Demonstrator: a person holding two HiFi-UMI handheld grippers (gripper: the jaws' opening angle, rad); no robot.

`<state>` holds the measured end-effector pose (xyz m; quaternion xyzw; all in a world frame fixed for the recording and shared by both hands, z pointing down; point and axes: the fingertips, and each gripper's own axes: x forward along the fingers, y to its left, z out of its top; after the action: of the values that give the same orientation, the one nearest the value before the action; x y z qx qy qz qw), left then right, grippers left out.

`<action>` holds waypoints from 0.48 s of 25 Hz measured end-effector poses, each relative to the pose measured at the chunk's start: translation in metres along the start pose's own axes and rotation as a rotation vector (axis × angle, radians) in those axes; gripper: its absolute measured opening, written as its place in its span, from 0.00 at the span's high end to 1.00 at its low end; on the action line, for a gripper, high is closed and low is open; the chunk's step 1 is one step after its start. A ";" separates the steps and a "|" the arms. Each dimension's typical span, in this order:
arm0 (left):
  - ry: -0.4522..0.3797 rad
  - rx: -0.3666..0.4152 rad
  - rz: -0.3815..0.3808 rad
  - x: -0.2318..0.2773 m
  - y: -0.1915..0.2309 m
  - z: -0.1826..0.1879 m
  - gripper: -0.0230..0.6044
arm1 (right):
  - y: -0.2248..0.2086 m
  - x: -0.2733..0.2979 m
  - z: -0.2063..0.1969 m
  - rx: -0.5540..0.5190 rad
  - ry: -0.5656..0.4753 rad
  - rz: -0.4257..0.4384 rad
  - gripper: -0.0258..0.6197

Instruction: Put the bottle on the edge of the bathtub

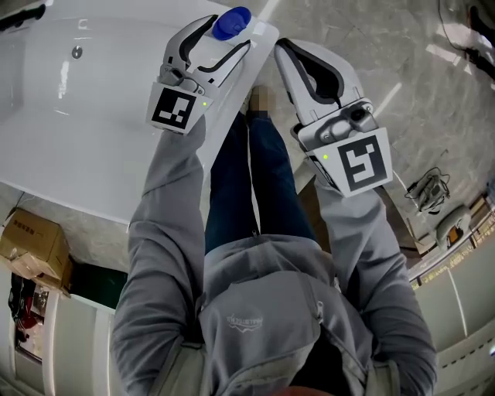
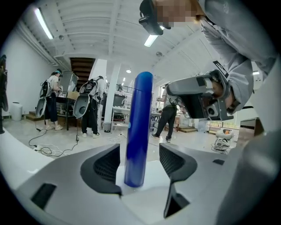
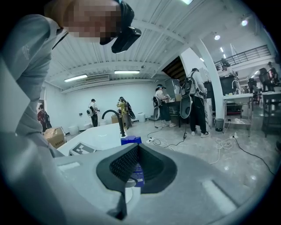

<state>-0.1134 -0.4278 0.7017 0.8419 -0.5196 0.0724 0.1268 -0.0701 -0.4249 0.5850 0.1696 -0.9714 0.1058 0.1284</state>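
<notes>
A blue bottle stands upright on the white edge of the bathtub. My left gripper is open around it. In the left gripper view the bottle rises between the two dark pads with a narrow gap on each side, its base resting on the white rim. My right gripper hangs just right of the bottle with its jaws shut and nothing held. In the right gripper view the bottle shows just behind the shut gripper.
The person's legs stand next to the tub. A cardboard box lies at the lower left. Cables lie on the tiled floor at right. A black faucet stands on the tub's far rim. Several people work in the background.
</notes>
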 end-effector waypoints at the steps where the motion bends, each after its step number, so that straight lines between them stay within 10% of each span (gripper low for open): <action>1: 0.014 0.001 0.012 -0.002 0.000 0.000 0.55 | 0.001 -0.003 0.001 0.001 0.004 0.000 0.96; 12: 0.052 -0.038 0.232 -0.052 0.003 0.043 0.62 | 0.022 -0.040 0.053 0.007 -0.029 -0.012 0.96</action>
<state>-0.1399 -0.3971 0.6479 0.7713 -0.6113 0.0987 0.1470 -0.0532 -0.4054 0.5202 0.1776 -0.9717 0.1057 0.1141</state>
